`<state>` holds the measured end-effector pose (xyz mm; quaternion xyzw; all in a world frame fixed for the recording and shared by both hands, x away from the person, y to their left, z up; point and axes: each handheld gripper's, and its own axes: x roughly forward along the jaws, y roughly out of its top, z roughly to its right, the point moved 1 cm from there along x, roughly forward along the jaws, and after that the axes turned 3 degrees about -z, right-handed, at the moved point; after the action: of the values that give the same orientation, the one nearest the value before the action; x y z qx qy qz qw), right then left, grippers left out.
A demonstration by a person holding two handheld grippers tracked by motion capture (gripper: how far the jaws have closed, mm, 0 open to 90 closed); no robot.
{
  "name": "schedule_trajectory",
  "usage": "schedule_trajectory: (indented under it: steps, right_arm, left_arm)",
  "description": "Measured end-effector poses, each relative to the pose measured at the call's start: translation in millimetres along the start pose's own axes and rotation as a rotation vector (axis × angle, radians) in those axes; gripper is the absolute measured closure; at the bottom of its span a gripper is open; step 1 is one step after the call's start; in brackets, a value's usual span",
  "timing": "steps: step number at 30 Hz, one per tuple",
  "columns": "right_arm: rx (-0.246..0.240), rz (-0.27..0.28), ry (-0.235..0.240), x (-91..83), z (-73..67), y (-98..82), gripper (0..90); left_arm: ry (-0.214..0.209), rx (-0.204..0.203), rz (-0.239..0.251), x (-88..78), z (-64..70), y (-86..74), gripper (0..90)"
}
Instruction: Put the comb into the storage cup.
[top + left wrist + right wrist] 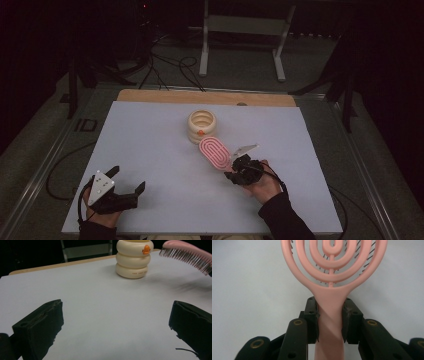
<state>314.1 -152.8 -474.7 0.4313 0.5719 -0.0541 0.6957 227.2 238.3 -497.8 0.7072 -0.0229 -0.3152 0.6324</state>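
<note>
A pink hairbrush (pixel 214 152) with a vented oval head is lifted off the white table, bristles down, its head (pixel 186 255) reaching toward a cream ringed pot (pixel 202 126). My right gripper (pixel 234 167) is shut on the brush handle (pixel 330 315), both pads pressing its sides just below the head. The cream pot (pixel 132 258) stands upright with a small orange mark on its side, just beyond the brush tip. My left gripper (pixel 128 181) rests at the table's near left, jaws wide apart and nothing between them (pixel 115 322).
The white board (pixel 150 150) covers the table, with a wooden strip (pixel 205 96) along its far edge. Cables (pixel 170 70) and a white stand's legs (pixel 240 45) lie on the floor beyond.
</note>
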Motion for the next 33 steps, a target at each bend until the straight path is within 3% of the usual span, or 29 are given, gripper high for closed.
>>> schedule_trajectory:
  steps: [3, 7, 10, 14, 33]
  right_arm:
    - [0.003, 0.012, 0.0, -1.5, -0.3, 0.2, 69.4]
    - [0.006, 0.076, -0.008, -9.9, -3.2, -0.6, 69.4]
    - [0.004, 0.083, -0.01, -10.6, -3.8, -1.0, 69.5]
    - [0.003, 0.149, -0.012, -13.0, -6.5, -7.0, 69.5]
    - [0.026, 0.258, -0.033, -18.7, -13.6, -9.3, 69.4]
  left_arm:
    - [0.0, -0.001, 0.0, 0.2, 0.1, -0.1, 0.3]
    - [0.003, -0.001, -0.007, 1.0, 0.3, -0.5, 0.3]
    - [0.003, -0.001, -0.007, 1.1, 0.5, -0.5, 0.3]
    - [0.005, -0.001, -0.011, 1.6, 0.4, -0.9, 0.3]
    - [-0.01, 0.025, -0.047, 7.7, 4.8, 0.3, 0.3]
